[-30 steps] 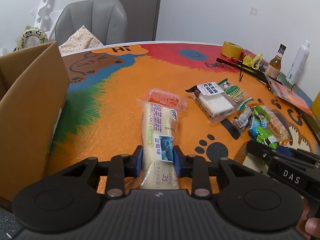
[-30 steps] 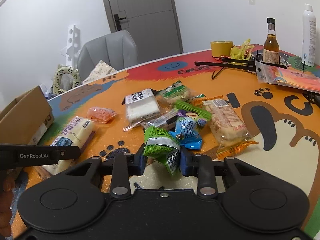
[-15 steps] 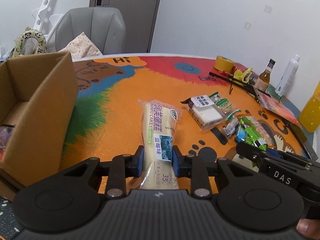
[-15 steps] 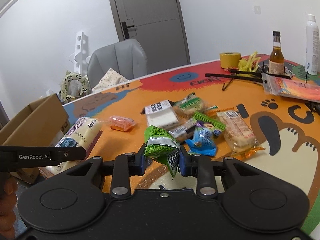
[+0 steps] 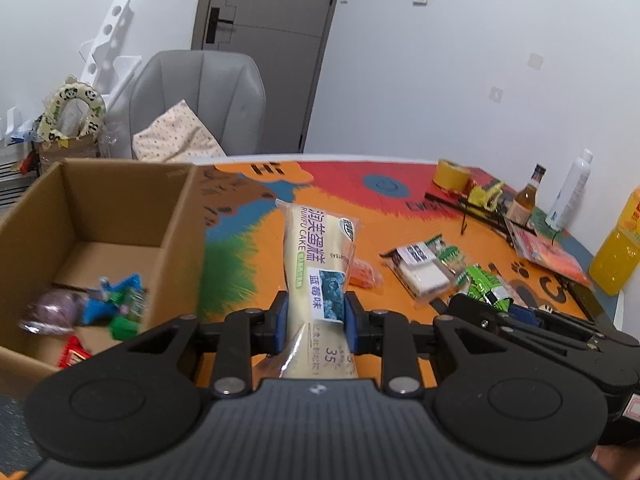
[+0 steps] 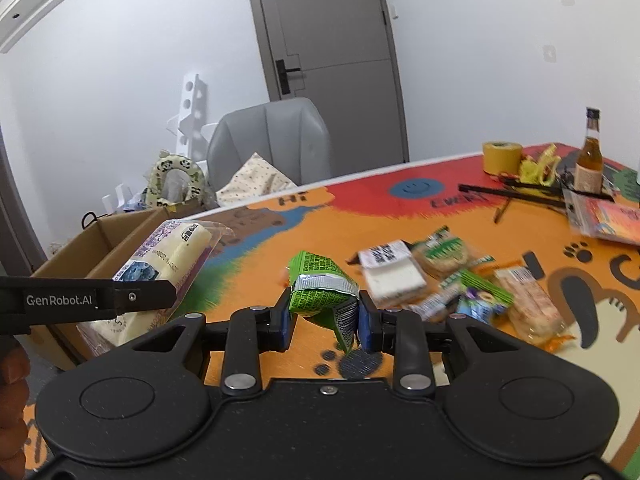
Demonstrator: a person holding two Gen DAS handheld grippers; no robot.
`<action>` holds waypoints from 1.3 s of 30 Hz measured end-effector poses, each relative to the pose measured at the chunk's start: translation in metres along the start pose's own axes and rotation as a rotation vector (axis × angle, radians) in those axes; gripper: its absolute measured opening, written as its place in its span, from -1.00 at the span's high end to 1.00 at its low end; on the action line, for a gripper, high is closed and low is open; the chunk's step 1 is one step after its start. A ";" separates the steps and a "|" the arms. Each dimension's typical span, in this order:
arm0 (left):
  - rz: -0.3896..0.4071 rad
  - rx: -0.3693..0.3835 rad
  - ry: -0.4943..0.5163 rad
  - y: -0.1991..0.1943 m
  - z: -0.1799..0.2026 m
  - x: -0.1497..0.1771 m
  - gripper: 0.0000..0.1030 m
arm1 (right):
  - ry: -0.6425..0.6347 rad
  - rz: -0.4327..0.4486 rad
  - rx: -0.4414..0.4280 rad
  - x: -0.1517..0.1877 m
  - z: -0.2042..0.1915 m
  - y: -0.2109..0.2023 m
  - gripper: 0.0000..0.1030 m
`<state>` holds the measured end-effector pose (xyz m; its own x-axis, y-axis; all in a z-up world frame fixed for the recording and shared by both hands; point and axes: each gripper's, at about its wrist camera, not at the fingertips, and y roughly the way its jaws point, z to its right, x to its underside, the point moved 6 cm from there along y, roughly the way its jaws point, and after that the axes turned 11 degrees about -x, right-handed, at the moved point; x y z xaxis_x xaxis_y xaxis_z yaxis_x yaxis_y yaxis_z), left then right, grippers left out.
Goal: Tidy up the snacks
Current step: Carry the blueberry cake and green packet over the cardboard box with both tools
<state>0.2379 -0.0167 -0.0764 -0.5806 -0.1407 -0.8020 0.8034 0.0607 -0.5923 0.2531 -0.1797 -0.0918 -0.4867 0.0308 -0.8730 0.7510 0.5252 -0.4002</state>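
Note:
My left gripper (image 5: pixel 314 320) is shut on a long pale cake packet (image 5: pixel 320 256) with purple print and holds it in the air beside the open cardboard box (image 5: pixel 176 248). The box holds several snacks (image 5: pixel 104 308). My right gripper (image 6: pixel 325 318) is shut on a green snack packet (image 6: pixel 320 284) and holds it above the table. The cake packet (image 6: pixel 168 256) and the left gripper's finger (image 6: pixel 96 300) show at the left of the right wrist view, next to the box (image 6: pixel 100 240). A cluster of loose snacks (image 6: pixel 452 280) lies on the orange table mat.
Yellow tape roll (image 5: pixel 452 174), brown bottle (image 5: pixel 526 196), white spray bottle (image 5: pixel 568 196), orange juice bottle (image 5: pixel 618 256) and black hangers (image 6: pixel 516 194) stand at the table's far right. A small orange packet (image 5: pixel 362 274) lies behind the cake. A grey chair (image 5: pixel 192 100) stands behind the table.
Both grippers have risen and moved left toward the box with their packets. The box's inside has come into the left wrist view.

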 end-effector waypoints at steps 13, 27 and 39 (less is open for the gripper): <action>0.054 -0.031 -0.021 -0.023 -0.045 -0.017 0.48 | -0.052 0.020 -0.056 -0.013 -0.048 0.016 0.44; 0.088 -0.057 -0.083 -0.038 -0.098 -0.025 0.48 | -0.102 0.014 -0.105 -0.020 -0.097 0.031 0.44; 0.080 -0.096 -0.136 -0.031 -0.143 -0.031 0.47 | -0.144 -0.001 -0.159 -0.027 -0.140 0.048 0.44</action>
<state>0.2124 0.1274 -0.0446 -0.4865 -0.2639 -0.8329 0.8263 0.1706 -0.5367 0.2400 -0.0361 -0.0480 -0.4101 -0.0853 -0.9081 0.6652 0.6532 -0.3618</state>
